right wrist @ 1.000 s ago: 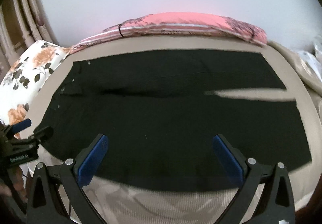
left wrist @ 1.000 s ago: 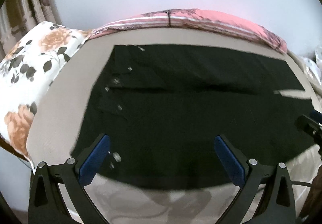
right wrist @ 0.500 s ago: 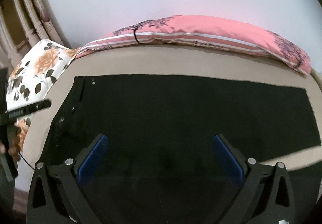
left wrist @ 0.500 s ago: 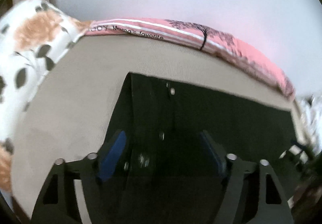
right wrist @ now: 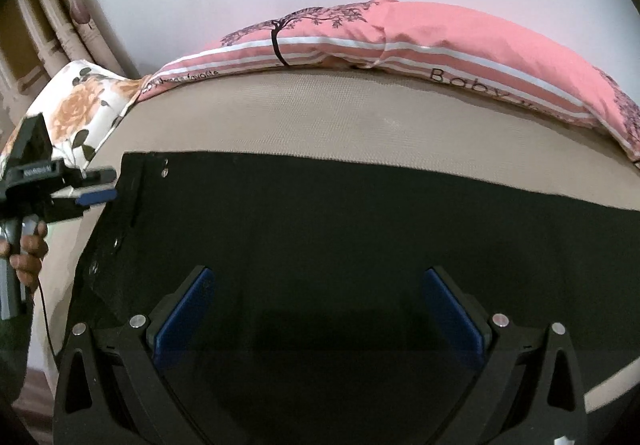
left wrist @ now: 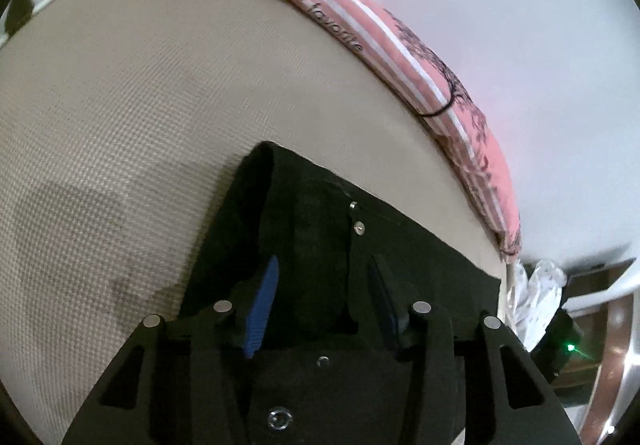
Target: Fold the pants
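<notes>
Black pants [right wrist: 360,225] lie flat across a beige bed sheet [right wrist: 360,117], with the waist and its metal buttons at the left. In the left wrist view the waist corner [left wrist: 304,213] lies between the blue pads [left wrist: 262,305] of my left gripper [left wrist: 320,285]. Its jaws are closing, with a gap still between pads and cloth. The right wrist view shows that left gripper [right wrist: 106,185] at the waist corner, held by a hand [right wrist: 28,249]. My right gripper [right wrist: 316,293] hangs wide open over the middle of the pants, with nothing pinched.
A long pink striped pillow [right wrist: 440,37] lines the bed's far edge against a white wall. A floral pillow [right wrist: 80,105] sits at the far left. White crumpled material [left wrist: 536,297] and a dark device with a green light [left wrist: 568,341] are past the bed's right end.
Both grippers have moved forward and down over the pants. The left one swung and rolled to the far waist corner, and its jaws have narrowed. The right jaws stayed wide.
</notes>
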Action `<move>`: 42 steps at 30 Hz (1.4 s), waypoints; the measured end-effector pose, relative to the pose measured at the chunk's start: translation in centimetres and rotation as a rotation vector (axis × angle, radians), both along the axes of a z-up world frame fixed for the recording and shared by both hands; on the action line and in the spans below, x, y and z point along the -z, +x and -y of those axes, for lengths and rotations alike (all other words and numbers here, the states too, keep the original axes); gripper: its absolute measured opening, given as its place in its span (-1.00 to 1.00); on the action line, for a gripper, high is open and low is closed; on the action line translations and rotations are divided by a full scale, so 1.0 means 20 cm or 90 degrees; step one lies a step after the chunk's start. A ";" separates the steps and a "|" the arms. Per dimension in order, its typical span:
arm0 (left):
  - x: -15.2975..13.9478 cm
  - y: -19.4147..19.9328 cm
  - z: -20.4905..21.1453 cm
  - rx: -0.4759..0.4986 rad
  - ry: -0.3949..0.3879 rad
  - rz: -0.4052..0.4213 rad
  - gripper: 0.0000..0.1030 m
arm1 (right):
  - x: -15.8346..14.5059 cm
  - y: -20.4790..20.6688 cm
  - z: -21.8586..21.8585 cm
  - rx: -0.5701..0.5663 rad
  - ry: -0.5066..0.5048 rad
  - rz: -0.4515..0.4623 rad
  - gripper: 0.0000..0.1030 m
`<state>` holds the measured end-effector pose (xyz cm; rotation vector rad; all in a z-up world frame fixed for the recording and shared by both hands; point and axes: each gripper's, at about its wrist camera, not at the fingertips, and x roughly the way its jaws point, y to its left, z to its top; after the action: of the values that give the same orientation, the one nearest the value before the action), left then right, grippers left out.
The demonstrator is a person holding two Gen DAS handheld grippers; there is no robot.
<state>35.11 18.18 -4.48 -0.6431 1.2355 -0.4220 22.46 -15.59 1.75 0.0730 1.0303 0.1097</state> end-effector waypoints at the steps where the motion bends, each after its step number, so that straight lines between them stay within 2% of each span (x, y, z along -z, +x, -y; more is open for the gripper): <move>1: 0.01 0.00 -0.01 -0.002 -0.002 -0.002 -0.10 | 0.00 0.02 0.00 0.000 0.001 -0.001 1.00; 6: 0.03 0.01 -0.05 -0.006 0.013 -0.008 -0.10 | 0.05 0.12 -0.03 -0.006 0.006 -0.007 1.00; 8: 0.04 0.01 -0.04 0.007 -0.012 -0.001 -0.10 | 0.08 0.14 -0.04 -0.010 0.006 -0.014 1.00; 9: 0.05 0.01 -0.04 0.010 -0.006 -0.001 -0.11 | 0.09 0.15 -0.05 -0.012 0.008 -0.015 1.00; 11: 0.08 0.04 -0.02 0.015 -0.014 -0.019 -0.34 | 0.11 0.17 -0.06 -0.015 0.003 -0.016 1.00; 15: 0.08 0.08 0.01 0.021 -0.015 -0.030 -0.36 | 0.12 0.19 -0.07 -0.021 0.003 -0.014 1.00; 22: 0.08 0.13 -0.01 0.040 -0.050 -0.028 -0.36 | 0.14 0.24 -0.05 -0.029 0.008 -0.017 1.00; 26: 0.06 0.21 0.03 0.091 -0.083 -0.013 -0.36 | 0.15 0.27 -0.05 -0.032 0.010 -0.016 1.00; 32: 0.09 0.32 0.13 0.143 -0.051 -0.001 -0.36 | 0.15 0.32 -0.03 -0.041 0.014 -0.023 1.00; 34: 0.12 0.34 0.16 0.142 -0.042 -0.007 -0.36 | 0.15 0.33 -0.03 -0.047 0.015 -0.027 1.00; 37: 0.14 0.35 0.15 0.124 -0.062 -0.009 -0.36 | 0.15 0.37 -0.01 -0.071 0.021 -0.038 1.00; 39: 0.12 0.32 0.15 0.106 -0.058 0.024 -0.45 | 0.14 0.38 0.01 -0.099 0.029 -0.038 1.00; 41: 0.10 0.27 0.16 0.098 -0.027 0.059 -0.78 | 0.13 0.40 0.04 -0.136 0.039 -0.034 1.00; 42: 0.09 0.26 0.15 0.092 -0.027 0.071 -0.80 | 0.12 0.41 0.06 -0.147 0.039 -0.035 1.00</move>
<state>40.30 15.23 -6.38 -0.5597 1.1726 -0.5982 30.60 -16.72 -0.66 0.0127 1.0873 0.3513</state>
